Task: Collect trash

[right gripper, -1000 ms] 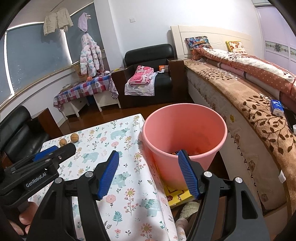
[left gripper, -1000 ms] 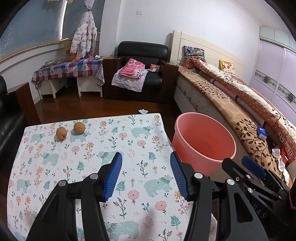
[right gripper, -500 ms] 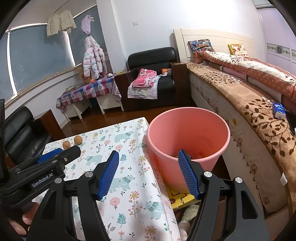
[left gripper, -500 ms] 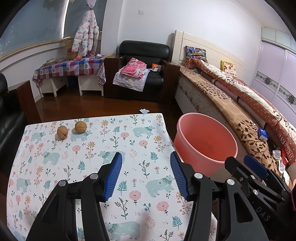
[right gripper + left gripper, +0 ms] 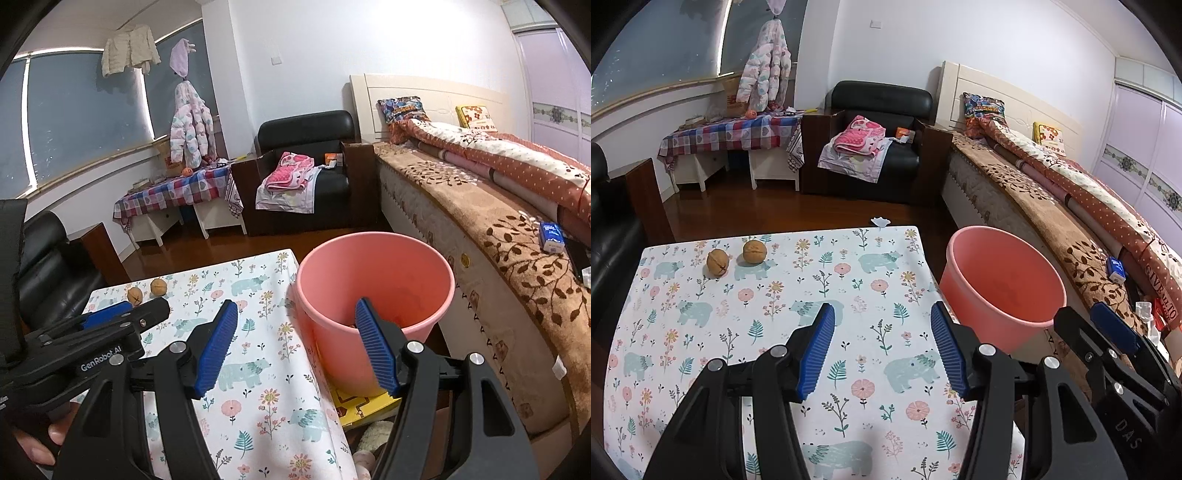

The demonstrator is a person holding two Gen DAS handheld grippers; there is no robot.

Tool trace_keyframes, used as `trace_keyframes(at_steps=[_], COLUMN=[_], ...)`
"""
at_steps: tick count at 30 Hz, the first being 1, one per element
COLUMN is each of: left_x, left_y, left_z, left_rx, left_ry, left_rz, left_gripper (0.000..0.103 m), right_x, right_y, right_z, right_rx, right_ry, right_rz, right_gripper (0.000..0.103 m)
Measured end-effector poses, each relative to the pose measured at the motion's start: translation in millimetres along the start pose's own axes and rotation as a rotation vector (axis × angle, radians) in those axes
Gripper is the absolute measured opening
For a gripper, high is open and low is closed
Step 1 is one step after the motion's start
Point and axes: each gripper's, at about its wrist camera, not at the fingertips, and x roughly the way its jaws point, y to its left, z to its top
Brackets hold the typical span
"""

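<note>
Left wrist view: the left gripper [image 5: 882,345] is hovering over the table [image 5: 783,302], which is wearing a white cloth printed with bears and flowers; its blue-padded jaws are standing wide apart with nothing between them. Two walnuts [image 5: 737,256] are sitting side by side, just apart from each other, near the far left corner of the cloth, well apart from the gripper. A pink bucket [image 5: 1001,284] is standing upright on the floor just beside the table's right edge, between the table and the bed [image 5: 1052,206]; some small dark bits are lying at its bottom, too dim to name. A scrap of white paper [image 5: 880,222] is showing on the wooden floor just past the table's far edge. The right gripper [image 5: 1108,332] is entering at lower right of this view, beside the bucket. Right wrist view: the right gripper [image 5: 297,345] is pointing toward the bucket [image 5: 376,266], jaws spread wide and holding nothing, one pad over the cloth and the other in front of the bucket's near rim. The left gripper [image 5: 110,317] is showing at left above the table [image 5: 258,369], with the person's fingertips [image 5: 40,439] visible under it.
</note>
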Motion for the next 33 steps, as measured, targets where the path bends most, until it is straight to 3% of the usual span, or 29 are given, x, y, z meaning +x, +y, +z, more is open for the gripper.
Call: trace_keyframes(at_steps=[33], left_x=[-2.0], left_y=[5.7], left_z=[-2.3], left_rx=[-0.005], left_ry=[-0.008], left_rz=[0.005], left_gripper=[0.054], right_x=[-2.6], right_y=[1.7], right_z=[-0.5], right_rx=[-0.009], right_ry=[-0.012], right_rz=[-0.001], right_gripper=[0.067])
